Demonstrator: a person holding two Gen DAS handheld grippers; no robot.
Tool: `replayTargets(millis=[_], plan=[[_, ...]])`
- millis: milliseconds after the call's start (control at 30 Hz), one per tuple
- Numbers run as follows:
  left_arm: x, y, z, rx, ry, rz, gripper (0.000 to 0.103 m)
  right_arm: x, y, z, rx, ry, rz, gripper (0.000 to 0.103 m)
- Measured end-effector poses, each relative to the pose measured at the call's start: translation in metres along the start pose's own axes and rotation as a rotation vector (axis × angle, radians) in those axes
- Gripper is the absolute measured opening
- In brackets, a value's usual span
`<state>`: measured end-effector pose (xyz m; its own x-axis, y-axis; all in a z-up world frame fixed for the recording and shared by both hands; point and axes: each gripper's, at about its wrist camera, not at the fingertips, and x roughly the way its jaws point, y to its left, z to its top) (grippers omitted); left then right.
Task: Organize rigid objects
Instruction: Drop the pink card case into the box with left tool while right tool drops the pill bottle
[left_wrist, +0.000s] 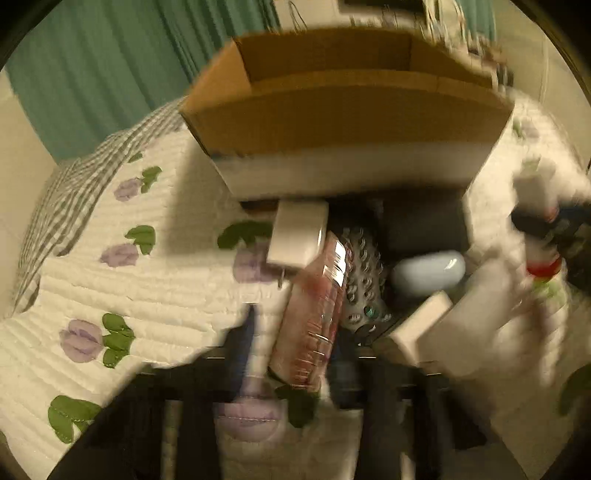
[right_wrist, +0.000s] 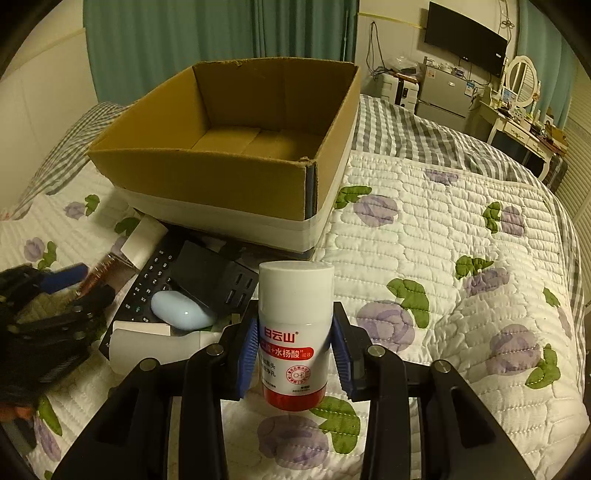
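The right hand-held gripper (right_wrist: 293, 354) pinches a white bottle (right_wrist: 293, 325) with a red base upright between its blue pads (right_wrist: 248, 354), low over the quilted bed (right_wrist: 443, 280); open quilt stretches to its right, and the cardboard box (right_wrist: 229, 162) stands open-topped just ahead. The left hand-held gripper (left_wrist: 291, 350), badly blurred, holds a pinkish clear bottle (left_wrist: 314, 306) at the cluttered pile's left edge; a pale blue case (right_wrist: 181, 310) and dark remote (right_wrist: 151, 280) lie before the box.

Floral quilted bedspread (right_wrist: 461, 236) on bed; teal curtains (right_wrist: 166, 44) behind; wall-mounted TV (right_wrist: 465, 38), vanity mirror (right_wrist: 521, 79) far right.
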<state>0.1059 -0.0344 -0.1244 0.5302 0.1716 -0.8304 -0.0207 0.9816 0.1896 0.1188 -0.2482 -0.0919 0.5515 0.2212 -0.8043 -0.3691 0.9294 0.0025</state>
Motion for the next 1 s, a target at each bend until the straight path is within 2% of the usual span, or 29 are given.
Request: replayTargets(millis=[167, 333, 500, 667, 833, 900, 1000], plan=[[-0.012, 0.01, 0.001, -0.06, -0.04, -0.089, 0.01, 0.0, 0.002, 0.001, -0.007, 0.001, 0.0, 0.036], [-0.041, 0.001, 0.003, -0.026, -0.118, -0.161, 0.01, -0.011, 0.005, 0.0, -0.016, -0.016, 0.007, 0.036], [-0.075, 0.002, 0.016, -0.035, -0.181, -0.232, 0.01, -0.044, 0.008, 0.008, -0.01, -0.068, 0.015, 0.036], [-0.104, 0.016, 0.046, -0.047, -0.252, -0.25, 0.01, -0.084, 0.009, 0.035, -0.017, -0.148, 0.02, 0.036], [-0.119, 0.034, 0.095, -0.062, -0.323, -0.244, 0.01, -0.104, 0.013, 0.076, -0.048, -0.222, 0.024, 0.036], [-0.113, 0.039, 0.115, -0.065, -0.324, -0.241, 0.01, -0.101, 0.014, 0.095, -0.051, -0.24, 0.027, 0.036], [-0.084, 0.044, 0.141, -0.081, -0.284, -0.237, 0.01, -0.091, 0.014, 0.111, -0.053, -0.246, 0.029, 0.036]])
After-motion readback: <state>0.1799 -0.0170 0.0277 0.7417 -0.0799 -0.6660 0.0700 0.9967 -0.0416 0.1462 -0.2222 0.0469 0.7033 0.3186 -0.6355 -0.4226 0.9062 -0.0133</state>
